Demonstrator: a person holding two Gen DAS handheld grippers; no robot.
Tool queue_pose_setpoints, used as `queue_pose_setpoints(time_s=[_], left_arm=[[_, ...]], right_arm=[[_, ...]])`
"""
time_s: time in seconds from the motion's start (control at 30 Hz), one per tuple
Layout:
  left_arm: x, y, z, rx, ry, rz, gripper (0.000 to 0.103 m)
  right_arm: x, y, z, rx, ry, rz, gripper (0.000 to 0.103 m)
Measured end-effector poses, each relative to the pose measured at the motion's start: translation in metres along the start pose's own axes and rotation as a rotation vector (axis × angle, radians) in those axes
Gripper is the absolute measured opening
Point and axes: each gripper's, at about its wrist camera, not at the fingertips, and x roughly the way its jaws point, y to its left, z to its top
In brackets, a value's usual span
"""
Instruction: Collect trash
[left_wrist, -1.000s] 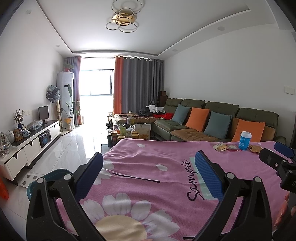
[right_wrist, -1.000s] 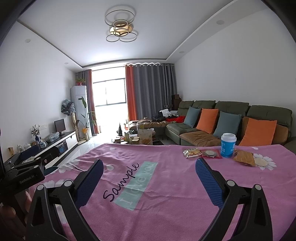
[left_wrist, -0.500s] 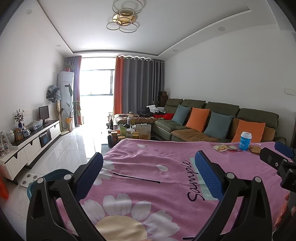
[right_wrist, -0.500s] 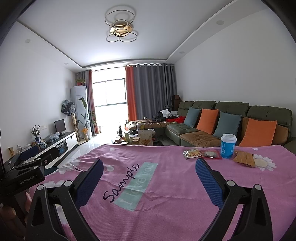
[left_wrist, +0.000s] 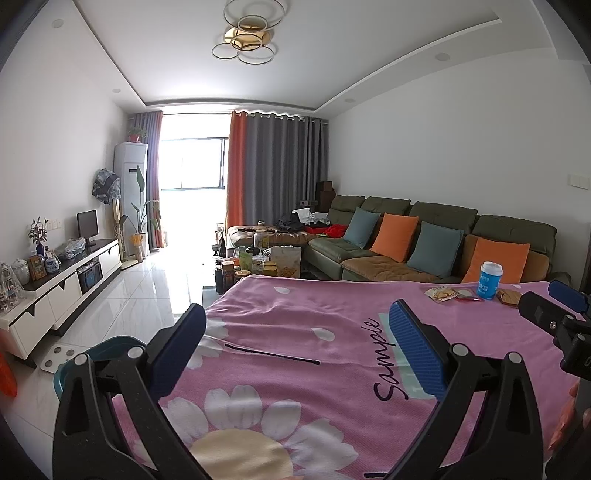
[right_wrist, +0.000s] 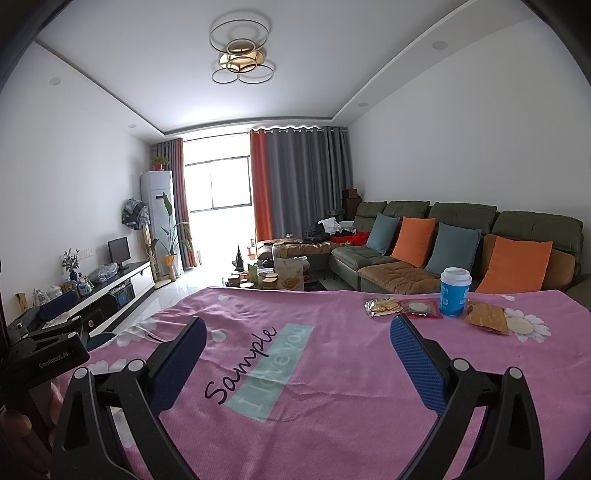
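Left tool (left_wrist: 295, 325) and right tool (right_wrist: 297, 332) spread apart, empty; one blue cup (right_wrist: 455, 291), three wrappers (right_wrist: 382, 307) beside it

Blue paper cup (right_wrist: 455, 291) with white lid stands upright at worktop's far right. Cracker packet (right_wrist: 382, 307) and red wrapper (right_wrist: 421, 308) lie flat left of it; orange-brown wrapper (right_wrist: 485, 317) lies right.

Both wrist views face along the pink cloth (left_wrist: 295, 332) (sofa (right_wrist: 461, 221) shared).

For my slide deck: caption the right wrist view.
Open right gripper above pink tablecloth, facing blue cup and snack wrappers.
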Motion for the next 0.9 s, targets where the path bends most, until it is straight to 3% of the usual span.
queue_pose_setpoints(time_s=[0.9], left_arm=[[0.0015,0.0012,-0.0027,-0.003,0.011,0.007,0.097]], right_arm=[[-0.0003,0.0015,0.0055,-0.002,0.0,0.002,0.096]])
